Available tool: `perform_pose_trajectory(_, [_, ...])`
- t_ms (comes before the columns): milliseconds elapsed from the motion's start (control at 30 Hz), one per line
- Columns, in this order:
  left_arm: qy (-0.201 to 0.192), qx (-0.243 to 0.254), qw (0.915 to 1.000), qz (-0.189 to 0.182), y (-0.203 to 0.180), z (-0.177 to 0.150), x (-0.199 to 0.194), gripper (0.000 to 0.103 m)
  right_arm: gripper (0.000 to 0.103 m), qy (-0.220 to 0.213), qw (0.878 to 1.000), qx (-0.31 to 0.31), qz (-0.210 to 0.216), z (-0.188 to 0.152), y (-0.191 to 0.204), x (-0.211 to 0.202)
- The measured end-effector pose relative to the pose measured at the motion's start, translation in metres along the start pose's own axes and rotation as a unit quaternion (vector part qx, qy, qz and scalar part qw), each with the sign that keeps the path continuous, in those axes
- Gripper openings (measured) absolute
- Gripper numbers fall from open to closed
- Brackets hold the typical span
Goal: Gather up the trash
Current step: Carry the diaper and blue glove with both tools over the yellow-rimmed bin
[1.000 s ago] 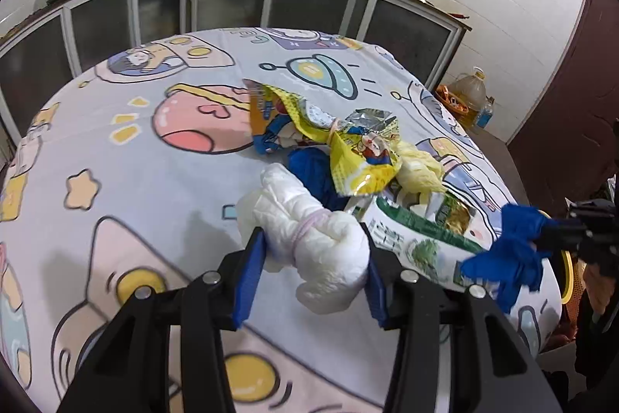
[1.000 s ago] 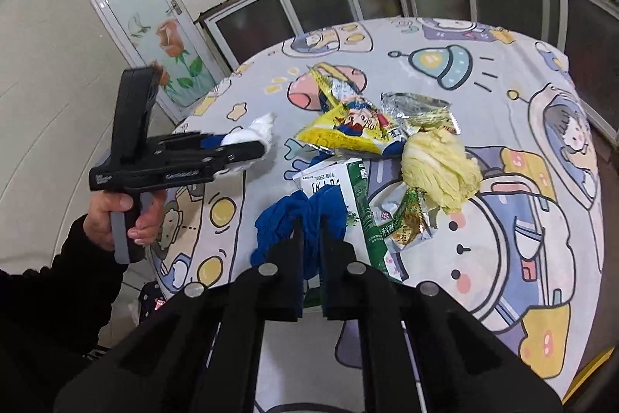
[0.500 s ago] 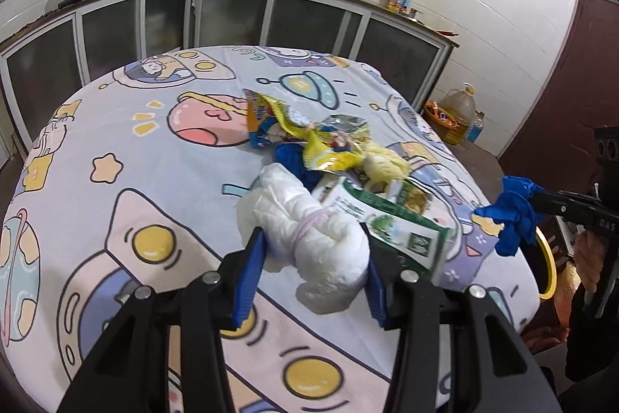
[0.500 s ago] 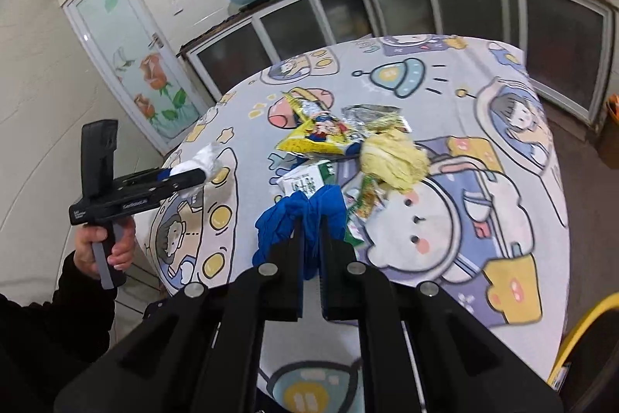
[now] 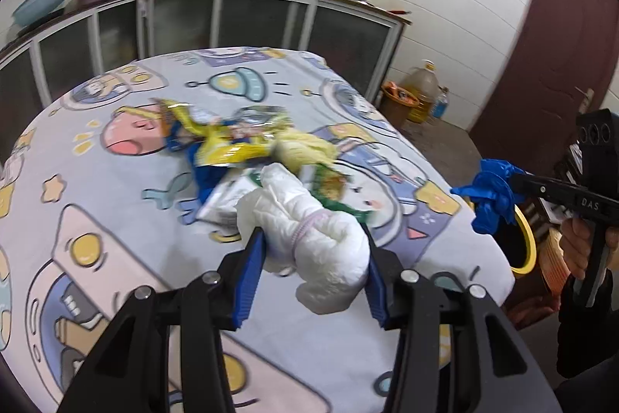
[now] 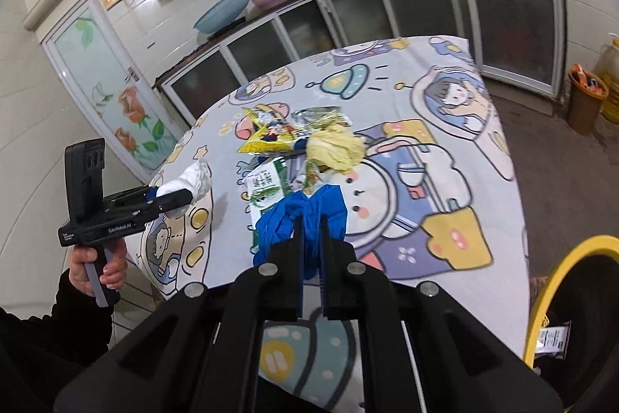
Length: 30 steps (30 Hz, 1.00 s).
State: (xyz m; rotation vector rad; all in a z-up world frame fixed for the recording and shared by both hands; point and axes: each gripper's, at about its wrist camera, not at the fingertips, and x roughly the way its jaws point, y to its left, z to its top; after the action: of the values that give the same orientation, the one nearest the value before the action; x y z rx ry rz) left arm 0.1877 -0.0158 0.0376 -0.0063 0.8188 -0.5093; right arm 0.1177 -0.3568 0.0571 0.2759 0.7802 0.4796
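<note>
My left gripper [image 5: 313, 254] is shut on a white crumpled bundle [image 5: 309, 239] and holds it above the table's near edge; it also shows in the right wrist view [image 6: 191, 180]. My right gripper [image 6: 309, 231] is shut on a blue rag [image 6: 301, 219], held off the table's right edge [image 5: 491, 196] above a yellow-rimmed bin [image 6: 561, 277]. A pile of trash lies mid-table: a yellow snack wrapper [image 5: 228, 146], a yellow crumpled piece [image 6: 336, 146] and a green-white packet [image 6: 265, 184].
The table [image 5: 116, 219] has a cartoon cloth. Cabinets [image 5: 232, 22] stand behind it. A brown bin [image 5: 398, 103] and an oil jug [image 5: 421, 88] stand on the floor near a dark red door [image 5: 553, 45].
Both grippers have pulled back from the table with their loads. The right gripper with the blue rag has moved off the table's edge, over the yellow-rimmed bin.
</note>
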Motion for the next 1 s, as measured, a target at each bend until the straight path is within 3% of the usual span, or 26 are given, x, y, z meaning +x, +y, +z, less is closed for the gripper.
perform_pose_trajectory(467, [0.015, 0.073, 0.9942, -0.076, -0.108, 0.019, 0.042, 0.044, 0.007, -0.047, 0.995, 0.061, -0.061, -0.03, -0.067, -0.065])
perform_pose_trajectory(1000, [0.055, 0.165, 0.9682, -0.18, -0.254, 0.038, 0.122, 0.044, 0.007, -0.101, 0.964, 0.158, -0.191, -0.084, -0.163, -0.142])
